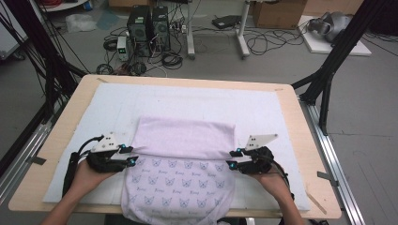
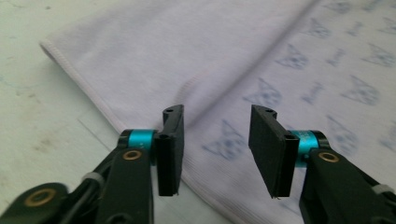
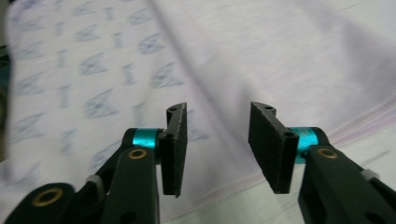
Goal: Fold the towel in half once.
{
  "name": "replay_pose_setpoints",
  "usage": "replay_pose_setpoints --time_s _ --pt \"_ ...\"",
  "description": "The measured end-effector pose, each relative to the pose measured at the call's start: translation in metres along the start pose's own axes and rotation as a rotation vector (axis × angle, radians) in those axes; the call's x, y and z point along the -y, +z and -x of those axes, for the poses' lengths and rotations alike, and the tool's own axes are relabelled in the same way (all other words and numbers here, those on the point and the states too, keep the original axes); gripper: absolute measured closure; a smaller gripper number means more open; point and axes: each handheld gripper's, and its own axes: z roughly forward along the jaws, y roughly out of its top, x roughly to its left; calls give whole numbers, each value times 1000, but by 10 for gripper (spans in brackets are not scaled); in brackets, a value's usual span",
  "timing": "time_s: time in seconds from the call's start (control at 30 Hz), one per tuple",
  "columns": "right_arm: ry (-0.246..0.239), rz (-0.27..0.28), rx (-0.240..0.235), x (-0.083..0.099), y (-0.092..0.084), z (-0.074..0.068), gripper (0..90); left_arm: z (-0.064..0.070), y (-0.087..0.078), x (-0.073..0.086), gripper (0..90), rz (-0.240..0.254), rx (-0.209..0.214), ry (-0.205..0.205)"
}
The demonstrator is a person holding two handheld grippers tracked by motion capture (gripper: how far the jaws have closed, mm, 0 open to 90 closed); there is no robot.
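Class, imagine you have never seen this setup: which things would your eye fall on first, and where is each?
The pale lilac cloth in the middle of the table, its far part folded over plain side up and its near part printed with small blue figures and hanging over the near edge. At either end of the fold's edge sits a black gripper, left gripper and right gripper, each with jaws apart and nothing between them.

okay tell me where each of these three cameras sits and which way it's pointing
High view: above the person's side, looking forward and down on the table; both forearms and both grippers show.
Left gripper view: rides the left gripper, looking along its open fingers at the towel's edge.
Right gripper view: rides the right gripper, likewise.
Shared: the towel.
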Motion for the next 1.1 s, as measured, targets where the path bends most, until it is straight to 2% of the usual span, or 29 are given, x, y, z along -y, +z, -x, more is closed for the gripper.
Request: replay_pose_setpoints --time_s 0.13,0.2,0.23,0.27,0.3,0.33,0.4,0.57,0.67,0.73,0.83,0.9,0.97,1.0,1.03,1.1 --pt "35 -11 -3 -7 15 18 498 -12 21 -4 445 -34 -7 -40" --pt "34 -29 2 -8 22 24 494 -15 29 -3 458 -64 -3 -46" --pt "41 -35 -5 -7 25 27 504 -17 30 -2 510 -75 16 -42" --pt "54 -44 -18 -5 28 29 527 -17 31 -1 600 -80 22 -38" --pt "57 -60 -35 -4 31 31 586 -17 30 -1 664 -81 24 -31" --pt "59 -71 -62 -3 33 32 673 -17 29 -2 770 -71 33 -29" --pt "35 -77 -87 -4 32 29 803 -17 24 -3 857 -55 28 -20" --pt "-10 -14 -57 -12 14 17 841 -9 5 -5 871 3 27 -6" --pt "-28 15 -71 -12 -3 4 841 1 -11 -3 872 29 32 7" --pt "-54 44 -84 -10 -17 -10 841 14 -27 2 872 47 43 24" --pt "-87 56 -109 -3 -32 -33 841 38 -48 11 872 63 68 48" --pt "-92 59 -142 4 -40 -49 841 54 -60 19 871 52 91 71" --pt "-96 58 -173 11 -46 -62 835 66 -69 27 864 43 127 75" --pt "-92 59 -198 13 -48 -67 809 70 -72 30 834 31 133 74" --pt "-87 59 -217 15 -50 -70 753 71 -73 32 766 23 134 78" --pt "-78 57 -219 16 -52 -70 678 68 -74 34 679 27 125 68"
